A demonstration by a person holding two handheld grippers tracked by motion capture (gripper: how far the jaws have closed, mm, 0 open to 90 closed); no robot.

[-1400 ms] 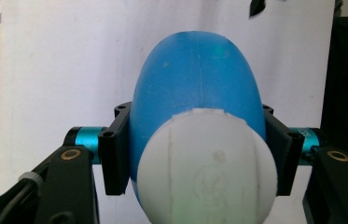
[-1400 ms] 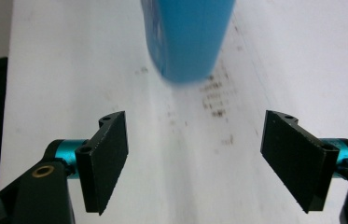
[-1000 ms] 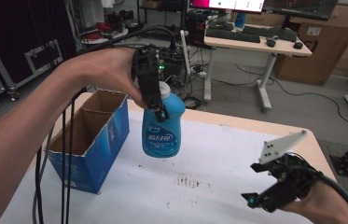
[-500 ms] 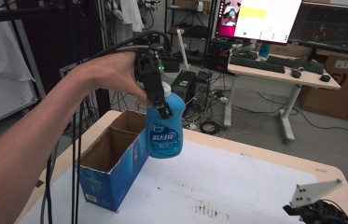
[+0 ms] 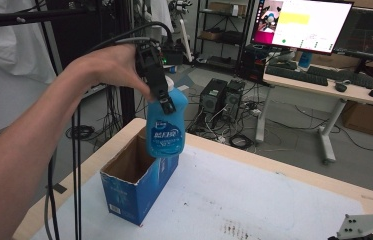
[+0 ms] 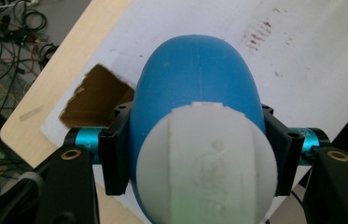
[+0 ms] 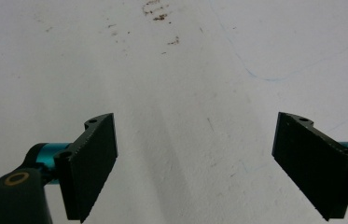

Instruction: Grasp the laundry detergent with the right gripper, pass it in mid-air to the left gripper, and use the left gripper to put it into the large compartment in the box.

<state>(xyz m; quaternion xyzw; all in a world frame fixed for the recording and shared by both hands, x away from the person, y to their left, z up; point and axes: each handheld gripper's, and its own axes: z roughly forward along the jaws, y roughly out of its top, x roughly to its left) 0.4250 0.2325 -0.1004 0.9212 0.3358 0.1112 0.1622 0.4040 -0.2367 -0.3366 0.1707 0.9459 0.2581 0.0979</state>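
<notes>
In the upper centre of the high view, the left tool [image 5: 166, 106] is clamped on the neck of a blue bottle [image 5: 166, 131], hanging upright above the open blue box [image 5: 141, 187] on the table [image 5: 274, 200]. The right tool [image 7: 195, 163] hovers over bare table, jaws wide apart.

- On the blue bottle [image 5: 166, 127], just below my left gripper's [image 5: 167, 103] fingertips, I see a label with white characters, too small to read.
- The blue box [image 5: 139, 192] under the bottle carries white print on its end, illegible.
- The bottle's white cap [image 6: 204, 161], between my fingers, bears an embossed mark I cannot make out.
</notes>
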